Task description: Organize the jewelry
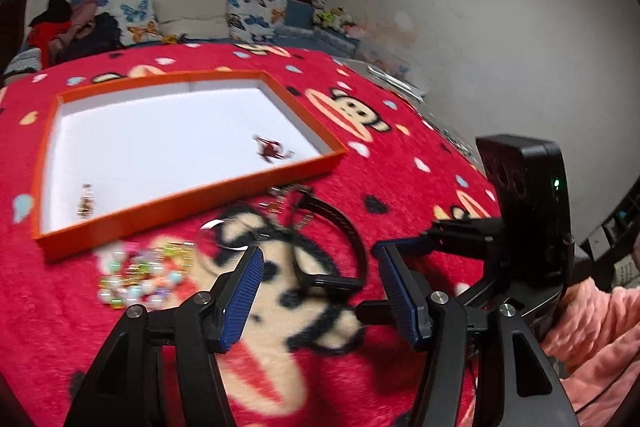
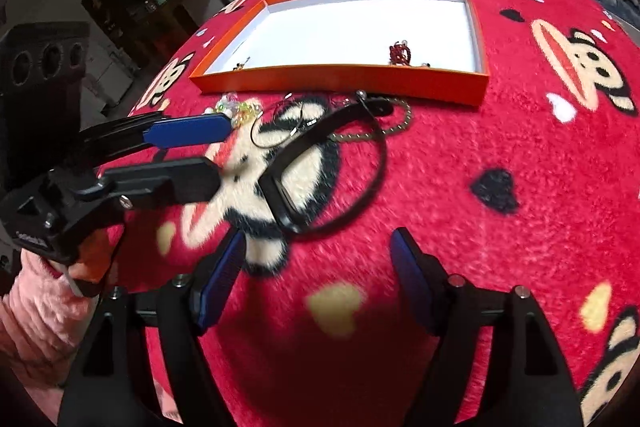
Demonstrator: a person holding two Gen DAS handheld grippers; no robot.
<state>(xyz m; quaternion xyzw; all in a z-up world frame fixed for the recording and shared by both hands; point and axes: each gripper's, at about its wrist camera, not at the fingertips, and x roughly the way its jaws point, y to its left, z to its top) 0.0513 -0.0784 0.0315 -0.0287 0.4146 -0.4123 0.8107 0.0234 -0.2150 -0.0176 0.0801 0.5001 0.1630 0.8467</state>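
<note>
With two pieces already in the orange box (image 2: pixel 340 83), both tongs, left (image 1: pixel 320 291) and right (image 2: pixel 318 279), gape wide and empty near the black choker (image 2: pixel 340 163), which needs gripping next.

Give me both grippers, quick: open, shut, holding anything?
Left gripper: open, empty, above the black strap.
Right gripper: open, empty, above the red blanket.

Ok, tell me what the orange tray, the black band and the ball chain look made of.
Orange tray: likely cardboard, matte orange outside, white inside; thin, crisp folded walls. Black band: looks like leather or faux leather, a flat flexible strap with slight sheen, curling freely. Ball chain: apparently metal, small dull brassy beads in a row.
</note>
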